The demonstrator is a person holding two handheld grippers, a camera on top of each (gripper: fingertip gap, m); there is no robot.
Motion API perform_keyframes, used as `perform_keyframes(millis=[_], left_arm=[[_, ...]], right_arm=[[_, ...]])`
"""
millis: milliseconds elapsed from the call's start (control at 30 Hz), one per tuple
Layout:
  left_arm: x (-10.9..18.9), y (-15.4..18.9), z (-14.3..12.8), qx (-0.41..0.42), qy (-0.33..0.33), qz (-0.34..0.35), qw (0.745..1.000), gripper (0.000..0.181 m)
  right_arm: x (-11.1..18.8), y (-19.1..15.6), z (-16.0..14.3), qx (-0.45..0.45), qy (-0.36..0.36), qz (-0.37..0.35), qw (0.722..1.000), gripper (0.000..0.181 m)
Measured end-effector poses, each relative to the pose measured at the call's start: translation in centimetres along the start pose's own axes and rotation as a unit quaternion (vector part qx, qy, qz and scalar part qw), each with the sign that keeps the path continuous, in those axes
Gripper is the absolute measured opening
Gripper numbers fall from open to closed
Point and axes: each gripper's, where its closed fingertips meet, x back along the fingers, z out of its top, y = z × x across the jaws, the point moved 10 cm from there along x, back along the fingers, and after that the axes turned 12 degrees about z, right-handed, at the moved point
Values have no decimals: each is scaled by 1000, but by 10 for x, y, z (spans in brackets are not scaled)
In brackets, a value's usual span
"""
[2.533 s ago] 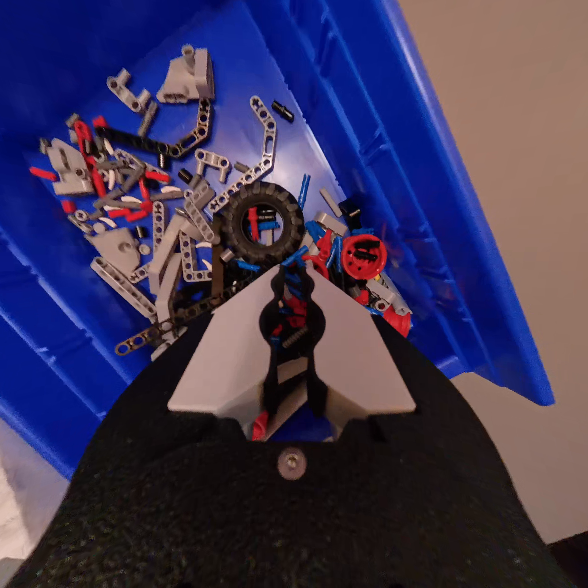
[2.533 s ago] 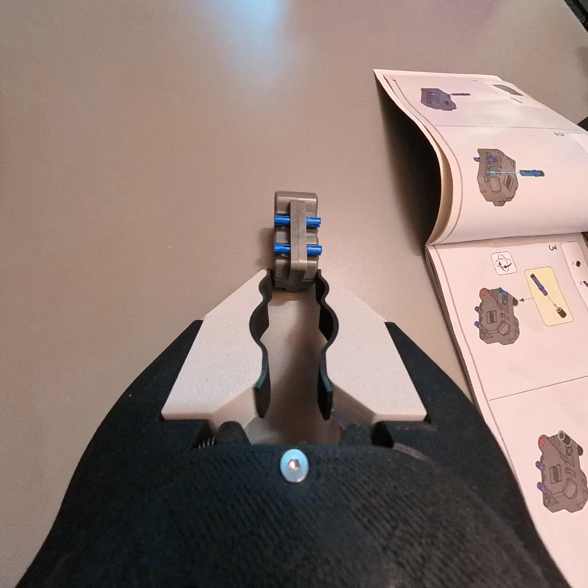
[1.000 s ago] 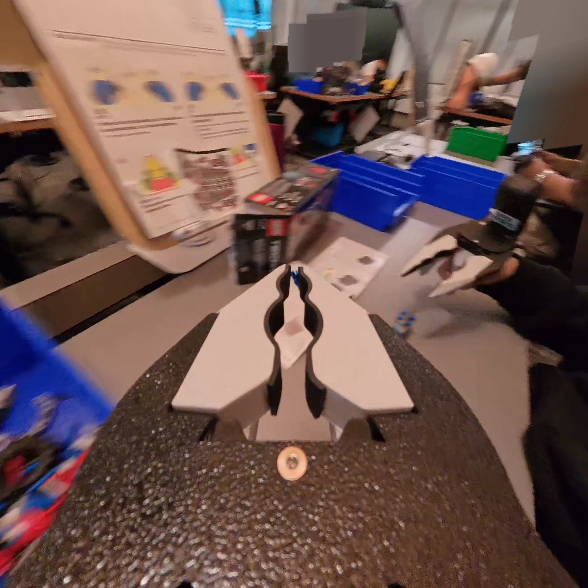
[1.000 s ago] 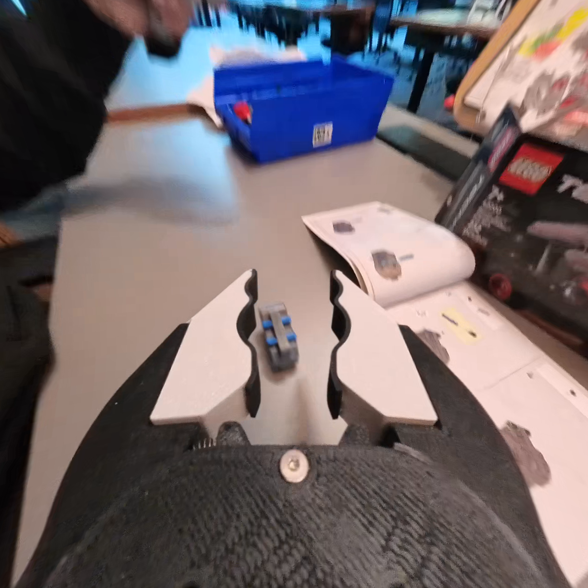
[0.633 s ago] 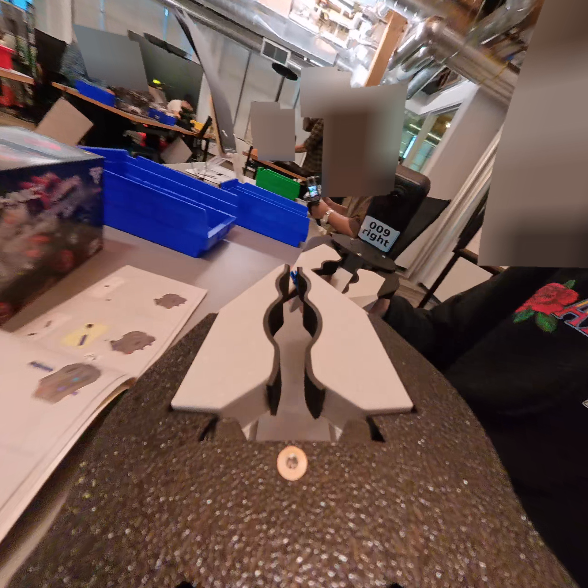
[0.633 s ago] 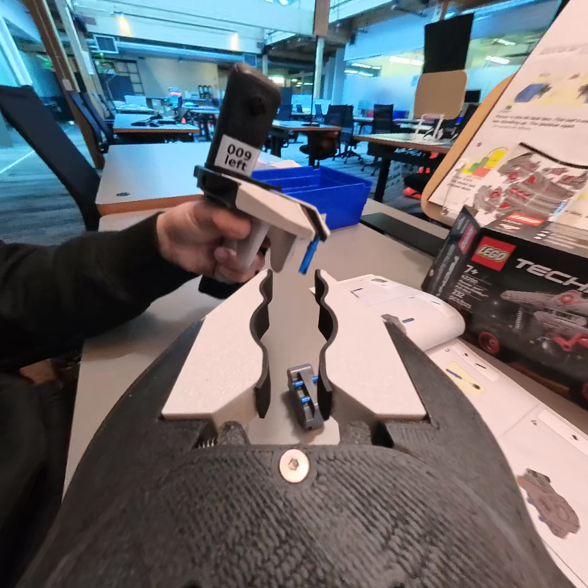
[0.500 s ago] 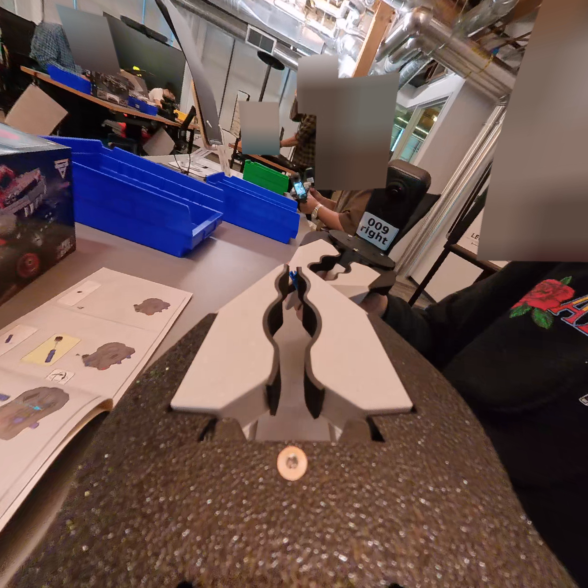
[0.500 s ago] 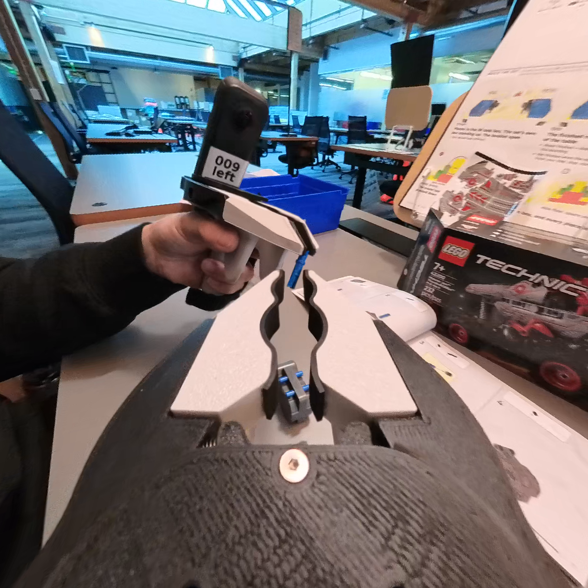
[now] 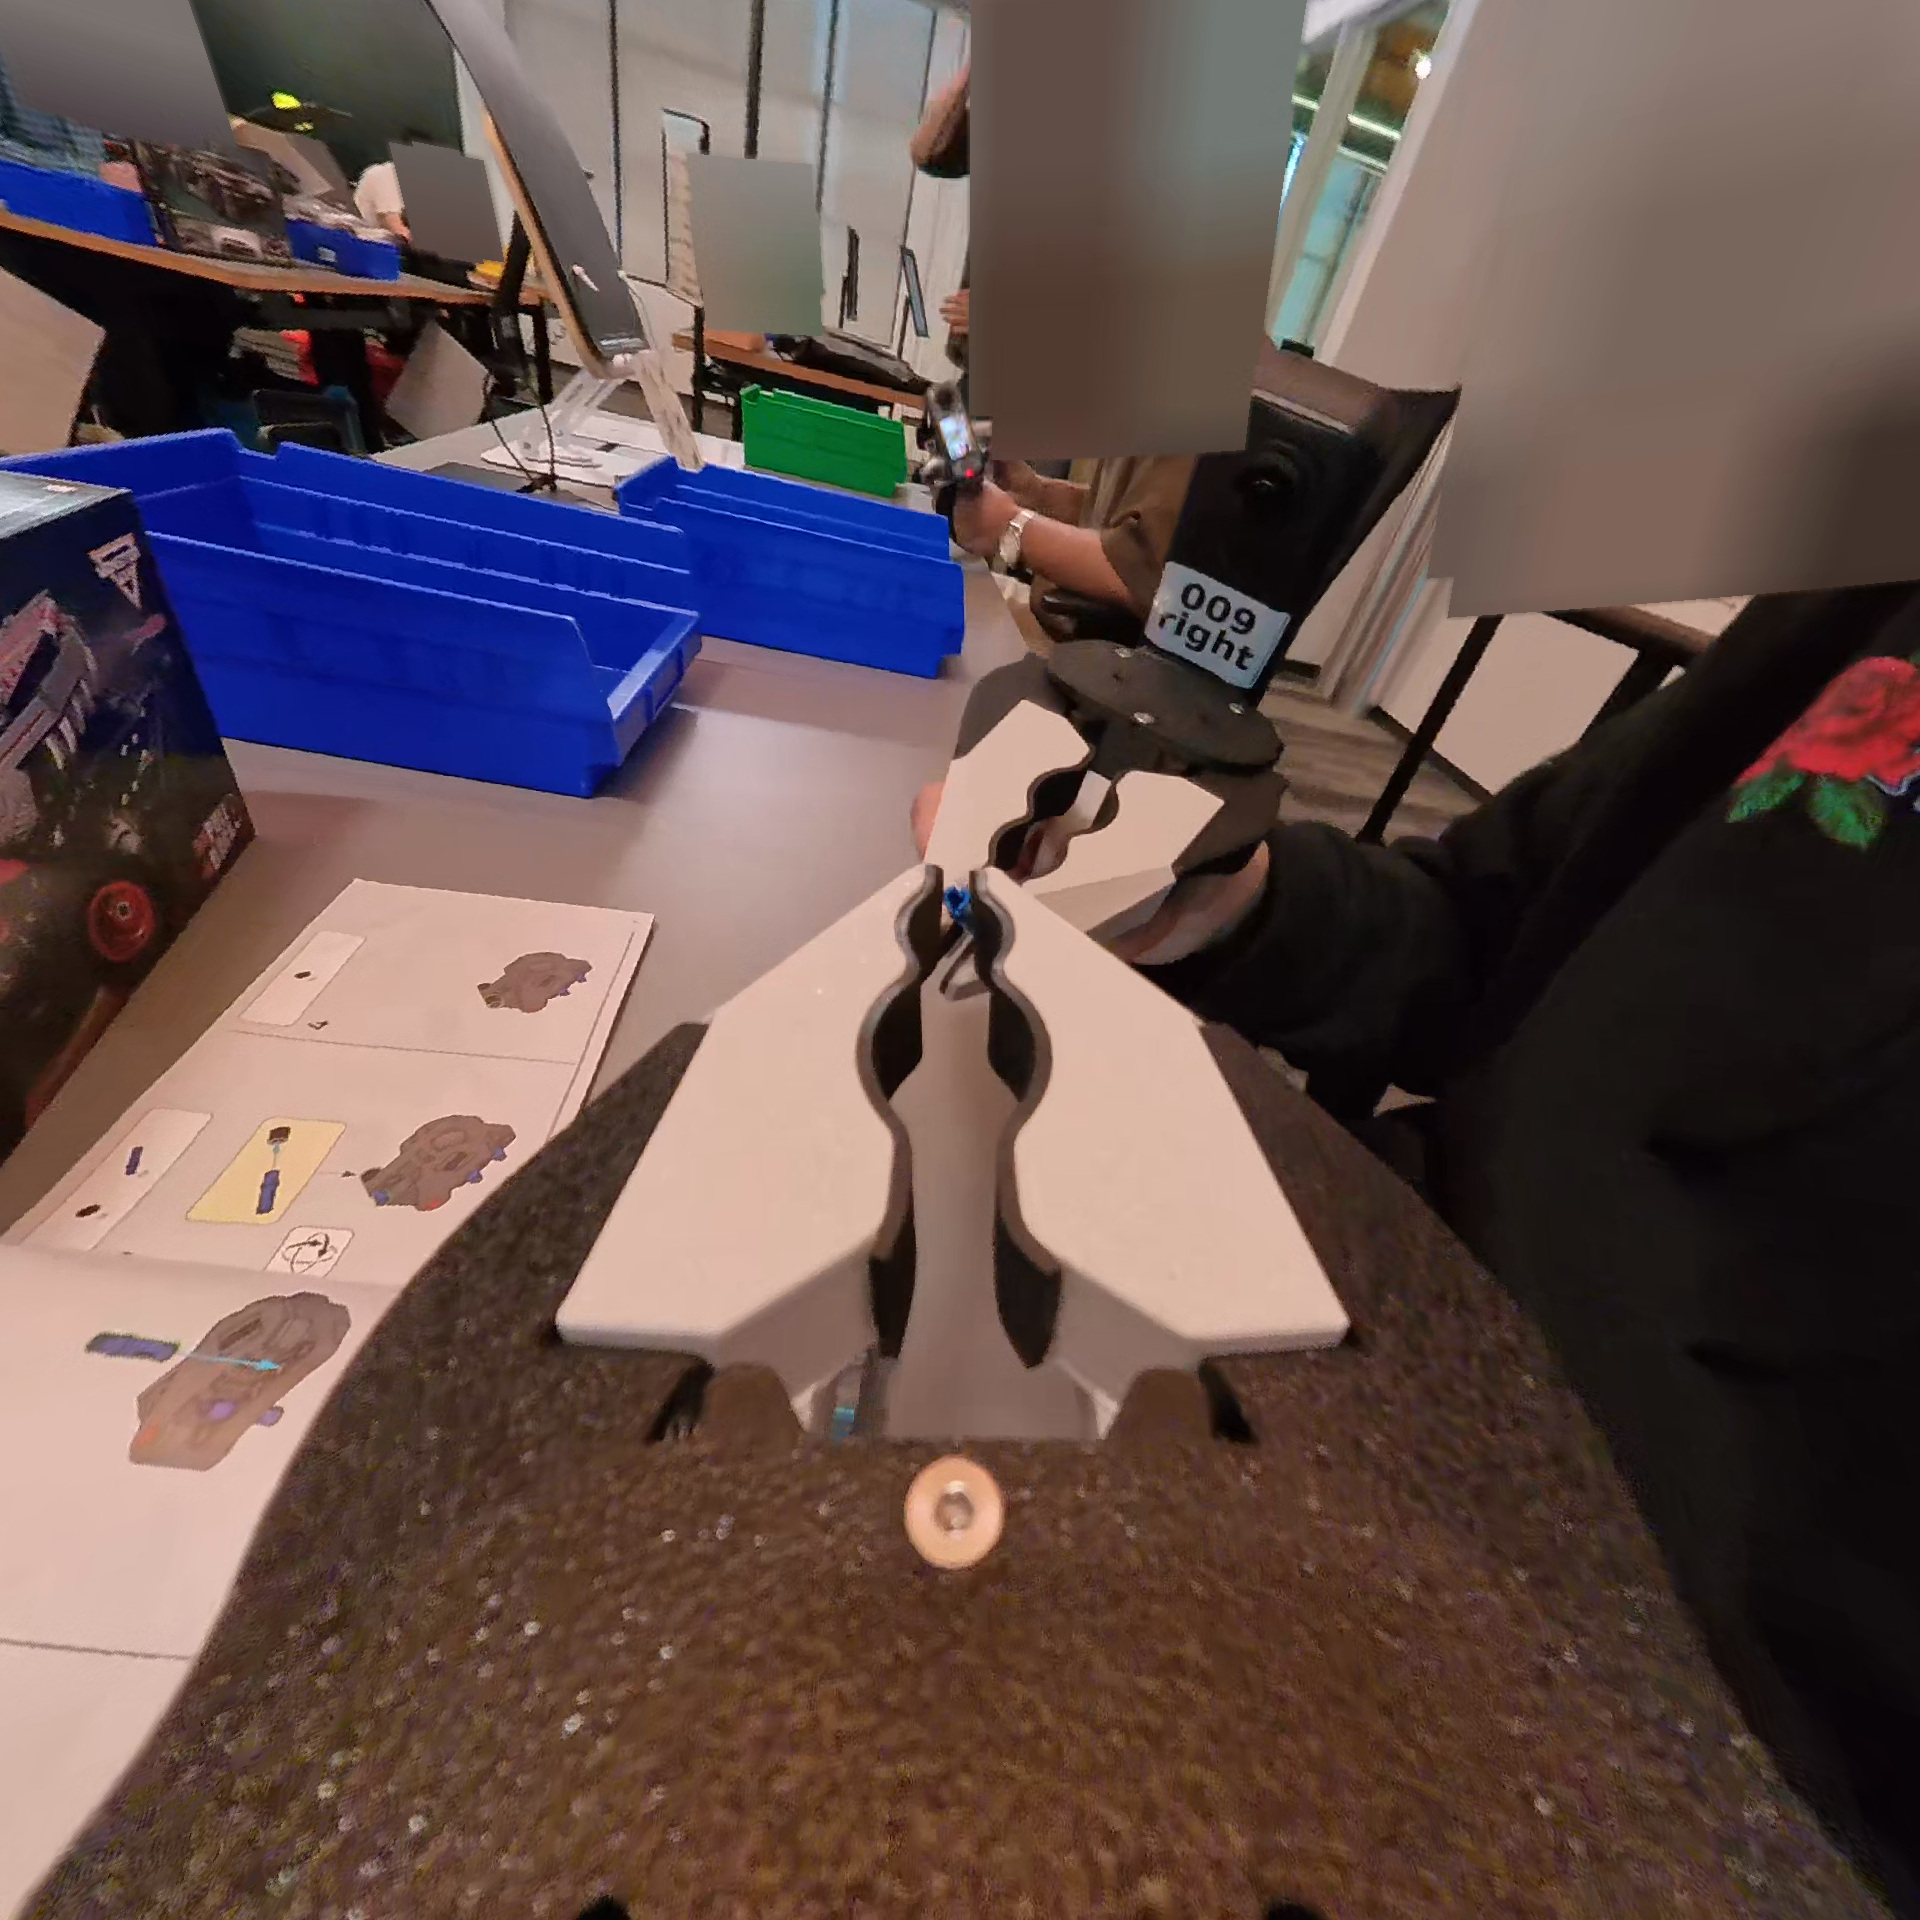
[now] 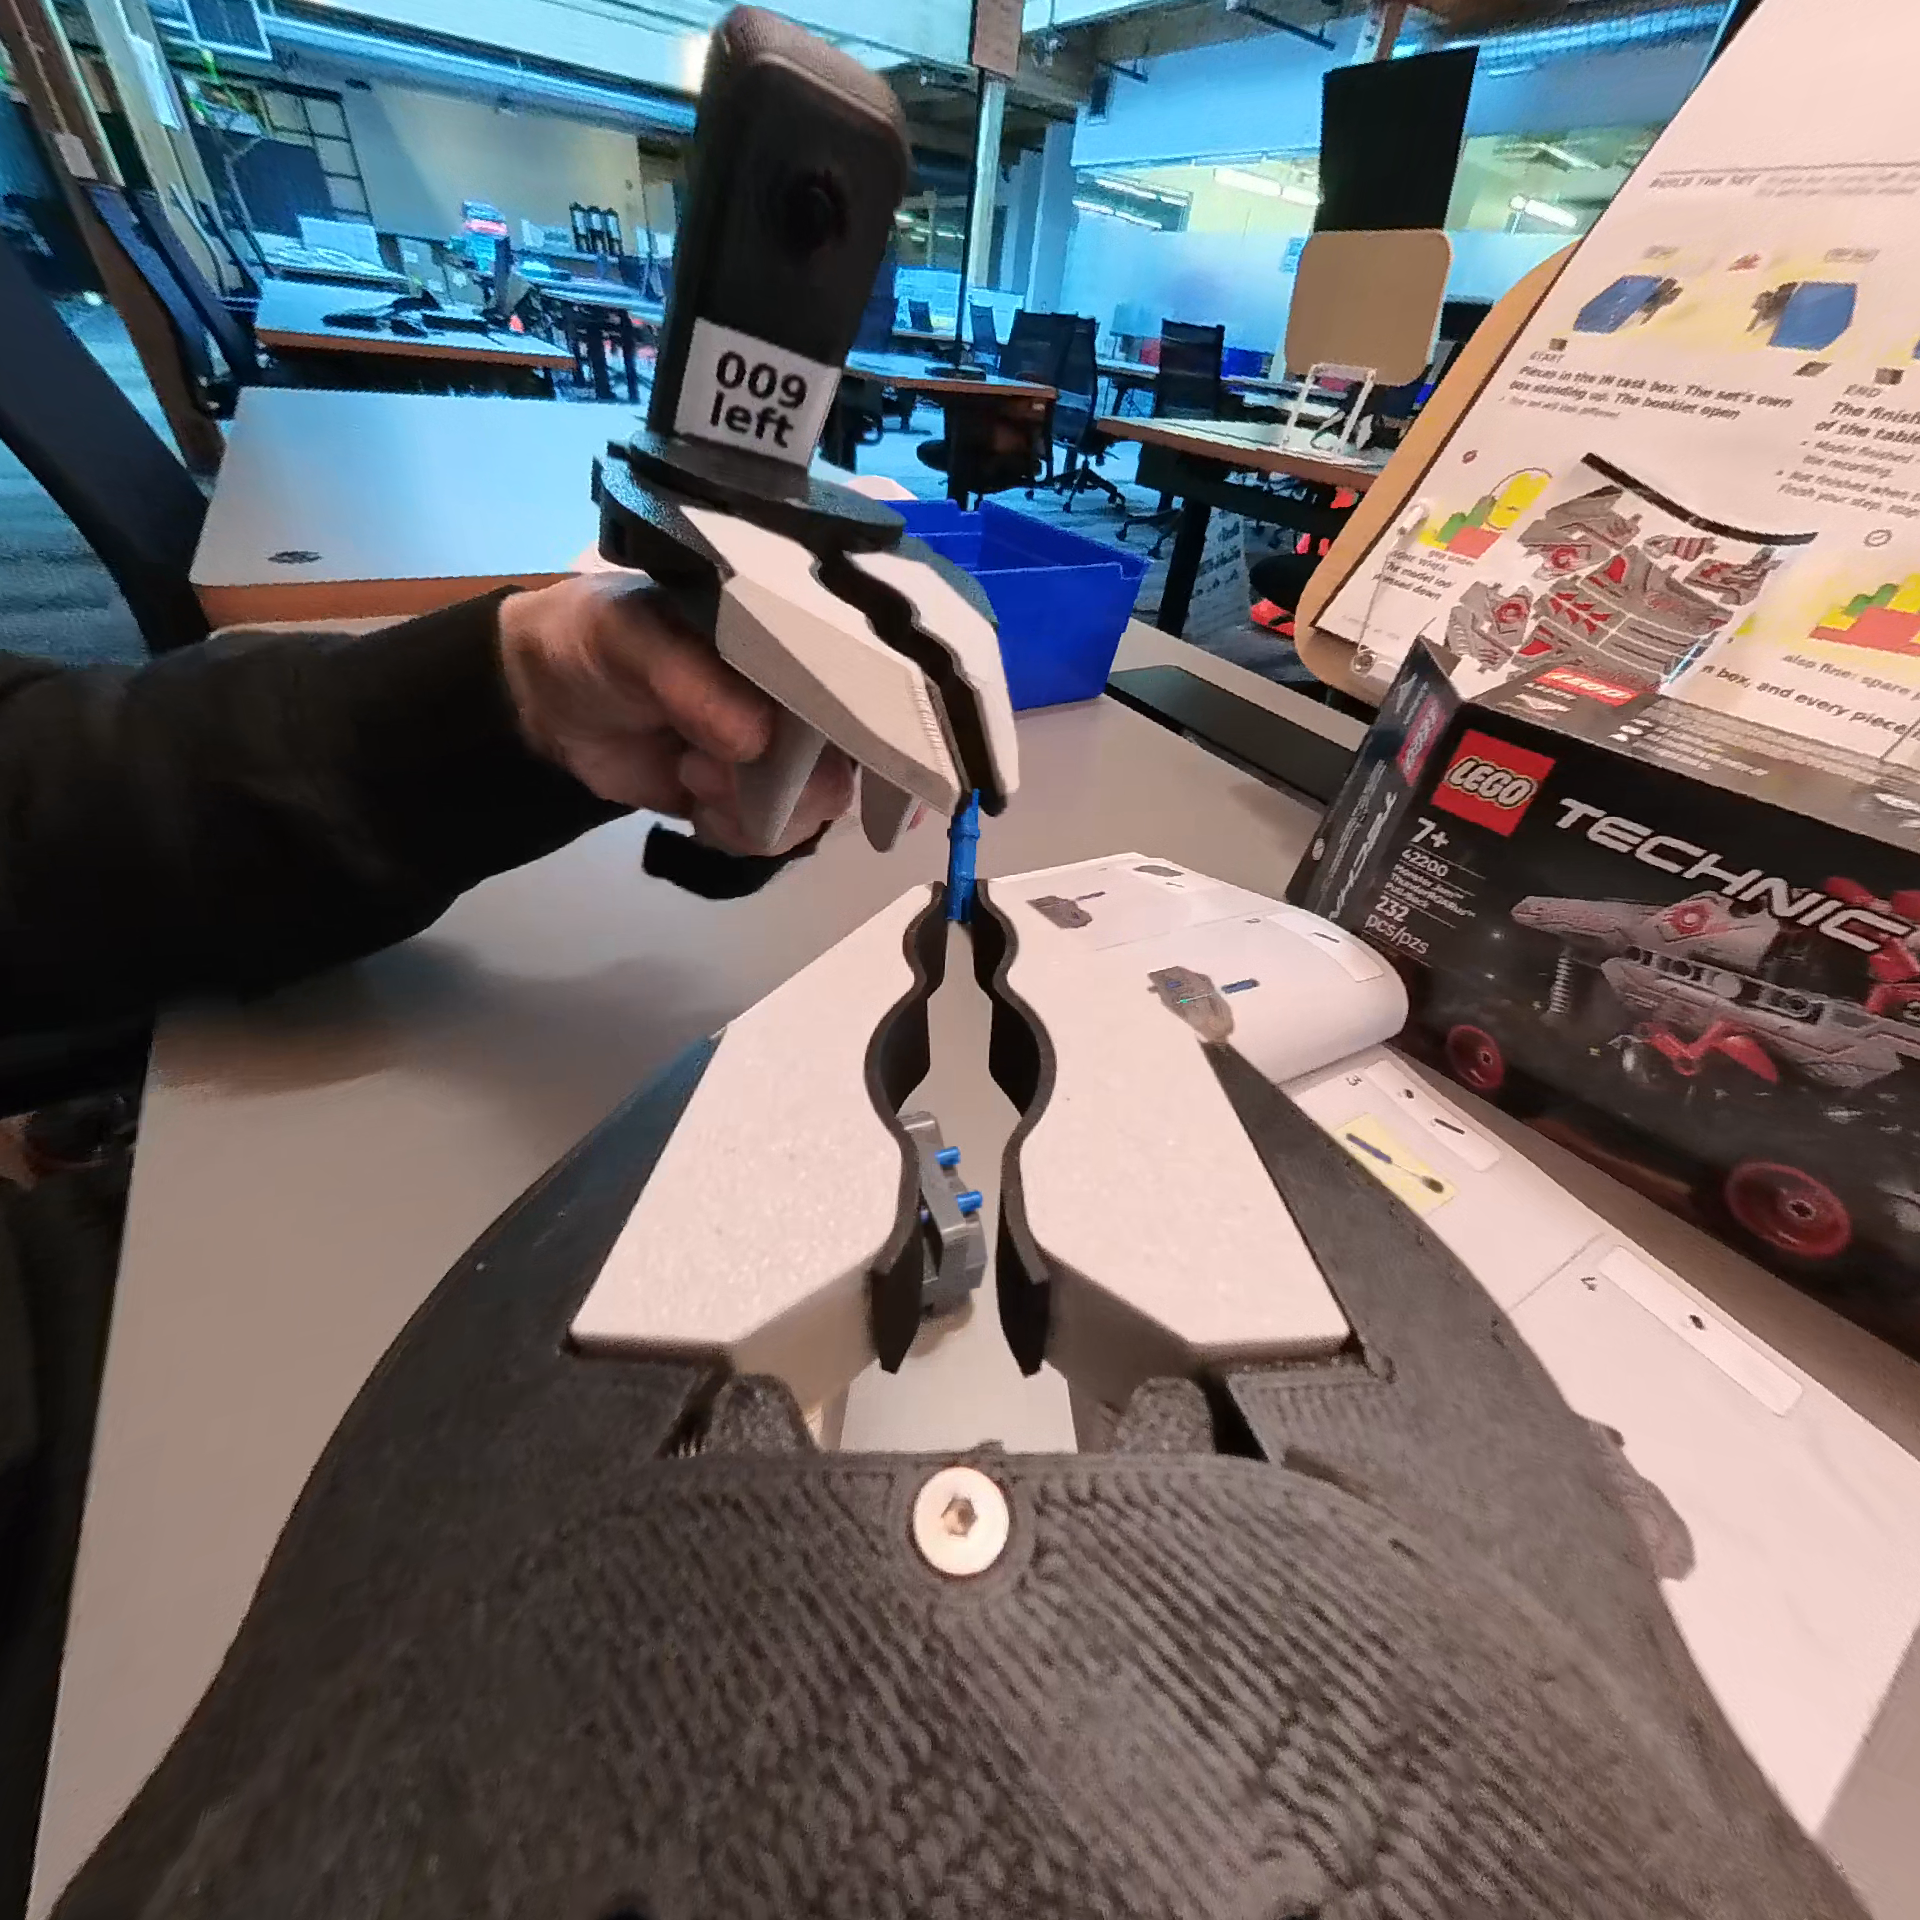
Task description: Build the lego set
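Grey counter (image 10: 436, 1039) is carrying an open white instruction booklet (image 9: 312, 1091) and a dark printed set box (image 10: 1662, 935) at its far right. Left tool (image 10: 971, 805) is pinching a slim blue plastic pin (image 10: 963, 857); right tool (image 10: 961, 914) is closing its tips on that pin's lower end, above a small grey brick assembly with blue pegs (image 10: 951, 1216) lying on the counter.

An open-plan office or lab: rows of desks (image 10: 395, 343) and office chairs (image 10: 1049, 353) (blue parts bins (image 9: 416, 634) on tables), exposed ceiling.

Printed white sticker (image 10: 762, 400) on camera housing; printed box (image 10: 1621, 935); lettered poster (image 10: 1704, 488).
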Motion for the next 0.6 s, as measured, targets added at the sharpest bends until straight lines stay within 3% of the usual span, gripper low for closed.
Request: perform_keyframes(millis=[600], left_arm=[[7, -9, -22, -46, -48, 8, 998, 3]], right_arm=[[-19, 5, -24, -48, -9, 37, 998, 2]])
